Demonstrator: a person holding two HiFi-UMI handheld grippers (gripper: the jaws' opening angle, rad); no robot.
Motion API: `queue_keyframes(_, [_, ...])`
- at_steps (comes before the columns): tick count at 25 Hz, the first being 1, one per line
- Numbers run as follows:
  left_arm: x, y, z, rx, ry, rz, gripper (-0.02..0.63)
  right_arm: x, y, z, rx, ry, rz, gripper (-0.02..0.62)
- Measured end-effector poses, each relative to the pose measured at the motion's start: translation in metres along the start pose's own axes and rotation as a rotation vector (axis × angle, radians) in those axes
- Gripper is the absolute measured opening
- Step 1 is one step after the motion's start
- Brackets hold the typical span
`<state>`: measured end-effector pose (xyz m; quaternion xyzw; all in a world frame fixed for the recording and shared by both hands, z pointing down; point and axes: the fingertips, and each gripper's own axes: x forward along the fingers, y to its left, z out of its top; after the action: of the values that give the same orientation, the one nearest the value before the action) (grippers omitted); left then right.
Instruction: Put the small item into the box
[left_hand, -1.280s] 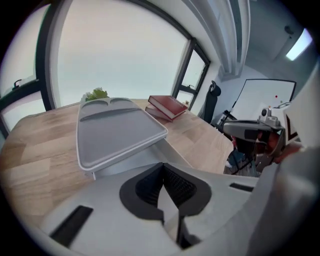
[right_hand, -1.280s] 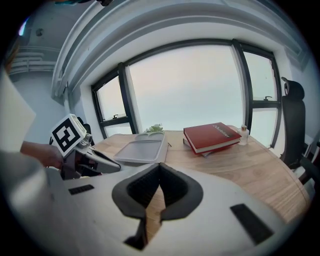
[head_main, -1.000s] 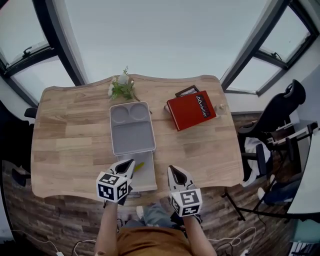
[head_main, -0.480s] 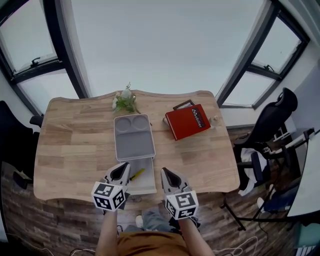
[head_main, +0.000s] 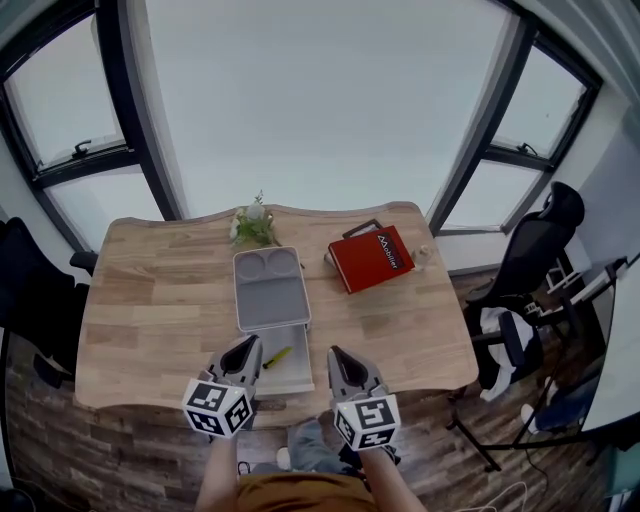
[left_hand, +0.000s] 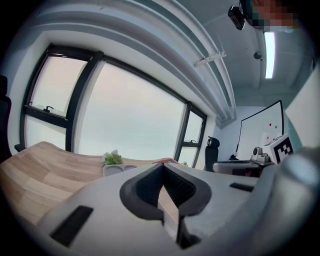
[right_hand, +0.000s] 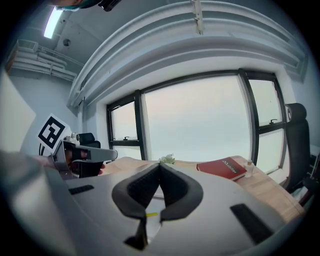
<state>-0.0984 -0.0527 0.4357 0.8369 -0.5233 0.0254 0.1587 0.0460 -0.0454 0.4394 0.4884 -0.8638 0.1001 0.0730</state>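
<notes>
A grey box (head_main: 292, 378) lies open near the table's front edge, its lid (head_main: 270, 290) folded flat toward the far side. A small yellow item (head_main: 277, 356) rests inside the box's near half; in the right gripper view the yellow item (right_hand: 151, 215) shows as a sliver below the jaws. My left gripper (head_main: 249, 347) hovers at the box's left edge, shut and holding nothing. My right gripper (head_main: 335, 355) hangs just right of the box, also shut and holding nothing. In their own views, the left gripper (left_hand: 162, 165) and right gripper (right_hand: 160, 164) show jaw tips that meet.
A red book (head_main: 372, 256) lies at the table's back right with a small bottle (head_main: 421, 251) beside it. A small plant (head_main: 254, 226) stands behind the lid. A black office chair (head_main: 535, 250) is to the right of the wooden table (head_main: 150, 310).
The head camera has risen, so the table looks smaller and farther. Both grippers stay shut near the front edge, and the yellow item stays in the box.
</notes>
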Motion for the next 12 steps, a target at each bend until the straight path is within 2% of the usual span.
queue_keyframes(6, [-0.018, -0.004, 0.011, 0.008, -0.035, 0.014, 0.005, -0.012, 0.01, 0.009, -0.017, -0.027, 0.001, 0.003])
queue_keyframes(12, [-0.029, 0.0, 0.005, 0.014, -0.019, 0.025, 0.005, -0.015, 0.022, 0.008, -0.02, -0.028, 0.014, 0.003])
